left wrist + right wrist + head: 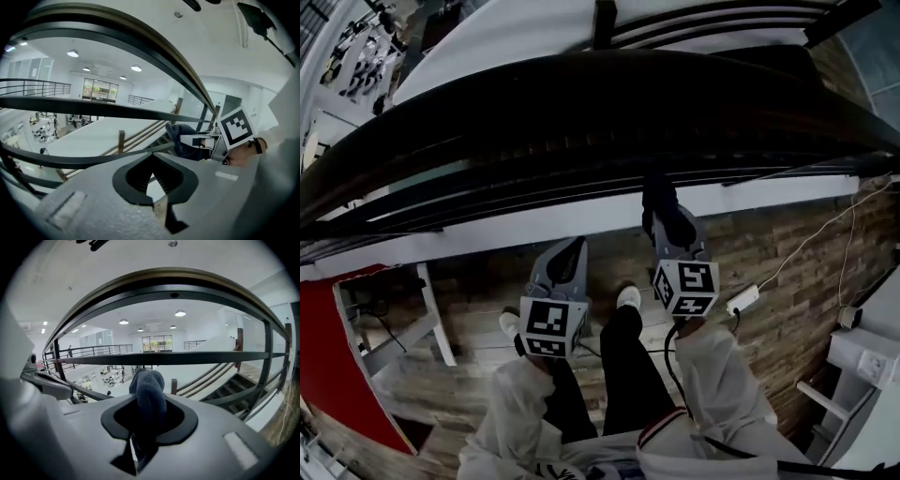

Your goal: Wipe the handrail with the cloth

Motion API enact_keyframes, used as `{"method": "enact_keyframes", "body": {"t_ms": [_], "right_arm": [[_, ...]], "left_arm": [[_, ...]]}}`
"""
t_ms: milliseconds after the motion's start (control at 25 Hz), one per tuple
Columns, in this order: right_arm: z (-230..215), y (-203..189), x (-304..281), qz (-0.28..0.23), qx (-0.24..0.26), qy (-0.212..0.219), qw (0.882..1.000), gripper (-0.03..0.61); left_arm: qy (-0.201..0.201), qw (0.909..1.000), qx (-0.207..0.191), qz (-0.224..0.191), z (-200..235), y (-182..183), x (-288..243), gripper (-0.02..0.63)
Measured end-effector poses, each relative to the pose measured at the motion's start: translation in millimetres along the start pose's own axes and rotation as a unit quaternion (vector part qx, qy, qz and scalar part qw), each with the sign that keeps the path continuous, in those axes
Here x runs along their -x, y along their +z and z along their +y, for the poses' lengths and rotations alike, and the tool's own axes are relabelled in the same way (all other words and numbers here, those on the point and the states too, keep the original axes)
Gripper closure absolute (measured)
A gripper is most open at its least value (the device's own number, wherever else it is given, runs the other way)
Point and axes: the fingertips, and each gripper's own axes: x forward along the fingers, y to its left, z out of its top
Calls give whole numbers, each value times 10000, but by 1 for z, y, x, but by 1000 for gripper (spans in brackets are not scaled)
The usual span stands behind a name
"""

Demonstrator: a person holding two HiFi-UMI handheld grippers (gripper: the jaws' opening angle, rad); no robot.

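The dark handrail (pixel 581 103) runs across the top of the head view, above several thinner rail bars (pixel 487 192). My right gripper (pixel 667 225) is shut on a dark blue cloth (pixel 666 208), held up just below the handrail, against the lower bars. In the right gripper view the cloth (pixel 149 390) sticks up from between the jaws of the gripper (pixel 147 423), with the handrail (pixel 173 280) arching above. My left gripper (pixel 567 246) hangs lower, to the left, shut and holding nothing. From the left gripper view (pixel 157 185) the cloth (pixel 183 140) shows at right.
Below the rail lies a wood-plank floor with a white power strip (pixel 742 300) and its cable. A red panel (pixel 337 356) and a white frame (pixel 412 328) stand at left, white furniture (pixel 862 356) at right. The person's shoes (pixel 628 297) stand close to the rail base.
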Motion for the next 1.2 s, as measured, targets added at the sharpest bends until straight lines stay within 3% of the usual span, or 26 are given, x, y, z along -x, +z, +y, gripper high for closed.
{"method": "enact_keyframes", "body": {"t_ms": [280,480,640,960,1200], "right_arm": [[217,-10,-43,187,34,897,9958,489],[360,-12,-60,275,312,1744,9838,489],[449,-16,-77,357,476,2118,9755,489],[570,-24,-121,530,578,2196,9724,490],[619,-11,-158,547,443,2217,9726,489]], "left_arm": [[968,9947,353,-6,149,-37,114,612],[1713,9829,662,-119,235,-63,198,612],[2107,9729,908,-292,298,-79,247,612],[2397,9619,1216,-498,403,-110,315,612],[2267,9647,1210,-577,426,-109,323,612]]}}
